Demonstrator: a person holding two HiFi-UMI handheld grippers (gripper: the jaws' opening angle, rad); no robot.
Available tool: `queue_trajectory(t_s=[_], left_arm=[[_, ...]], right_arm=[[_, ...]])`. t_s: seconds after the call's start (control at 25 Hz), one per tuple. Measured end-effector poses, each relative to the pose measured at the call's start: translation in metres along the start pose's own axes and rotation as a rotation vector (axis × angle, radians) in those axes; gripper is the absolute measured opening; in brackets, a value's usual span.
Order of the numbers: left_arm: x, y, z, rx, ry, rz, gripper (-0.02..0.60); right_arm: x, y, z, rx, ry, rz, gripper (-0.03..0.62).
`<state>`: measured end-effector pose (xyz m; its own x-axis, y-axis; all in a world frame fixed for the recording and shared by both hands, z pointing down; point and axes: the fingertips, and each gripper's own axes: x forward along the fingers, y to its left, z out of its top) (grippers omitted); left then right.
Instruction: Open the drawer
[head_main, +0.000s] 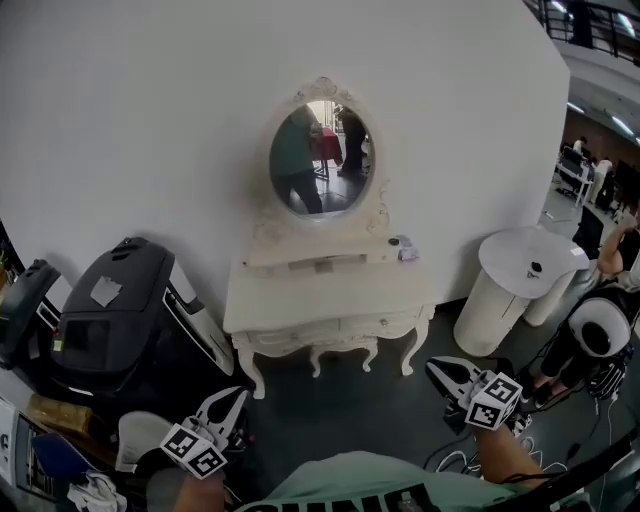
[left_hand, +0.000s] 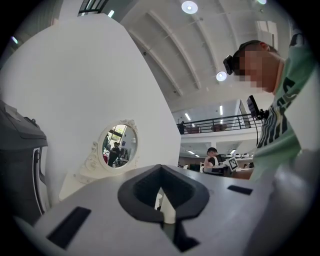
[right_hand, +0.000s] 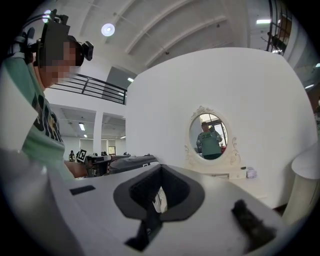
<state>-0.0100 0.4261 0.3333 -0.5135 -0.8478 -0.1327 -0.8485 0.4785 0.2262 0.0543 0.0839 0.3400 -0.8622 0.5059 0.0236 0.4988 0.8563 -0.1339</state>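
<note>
Dark floor (head_main: 340, 410) and a curved white wall (head_main: 150, 120) surround the white dressing table (head_main: 300, 295), which stands against the wall on carved curved legs. Left of the dressing table is a bulky black machine (head_main: 120, 300), near its left legs. Above the table top, an oval mirror (head_main: 320, 160) in an ornate white frame reflects standing people. A low raised shelf (head_main: 310, 264) runs along the mirror's base, and a small pale object (head_main: 404, 247) sits at the shelf's right end. Right of the dressing table, near its right legs, stands a white round pedestal (head_main: 520, 285). The drawer (head_main: 378, 323) lies in the carved front apron under the table top, right of centre; its front sits flush with the apron, so it is closed and its contents are hidden. The left gripper (head_main: 240, 395) hovers in front of the table's left legs, well apart from them, jaws narrow with tips meeting on nothing. The right gripper (head_main: 437, 368) hovers near the table's front right leg, also tips together and empty.
</note>
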Motion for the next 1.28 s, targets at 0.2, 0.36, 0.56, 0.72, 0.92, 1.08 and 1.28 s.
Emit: queue_trajectory(t_s=[0.2, 0.36, 0.56, 0.72, 0.92, 1.08, 1.28], left_arm=[[0.006, 0.036, -0.011, -0.04, 0.026, -0.007, 0.008], [0.035, 0.04, -0.018, -0.047, 0.034, -0.022, 0.008], [0.087, 0.038, -0.022, -0.012, 0.042, 0.005, 0.008], [0.138, 0.029, -0.017, -0.003, 0.017, 0.06, 0.008], [0.2, 0.01, -0.018, 0.016, 0.012, 0.106, 0.008], [0.246, 0.0, -0.027, 0.02, 0.032, 0.126, 0.008], [0.277, 0.002, -0.043, 0.002, 0.092, 0.135, 0.008]], right_arm=[[0.03, 0.0, -0.002, 0.004, 0.025, -0.012, 0.008], [0.035, -0.024, -0.002, 0.013, 0.025, -0.016, 0.008], [0.043, -0.082, -0.001, 0.026, -0.001, 0.026, 0.008], [0.051, -0.142, 0.011, 0.01, -0.016, 0.085, 0.008], [0.054, -0.209, 0.03, -0.008, -0.033, 0.153, 0.008], [0.056, -0.257, 0.028, 0.016, -0.037, 0.187, 0.008], [0.06, -0.29, 0.009, 0.081, -0.032, 0.192, 0.008]])
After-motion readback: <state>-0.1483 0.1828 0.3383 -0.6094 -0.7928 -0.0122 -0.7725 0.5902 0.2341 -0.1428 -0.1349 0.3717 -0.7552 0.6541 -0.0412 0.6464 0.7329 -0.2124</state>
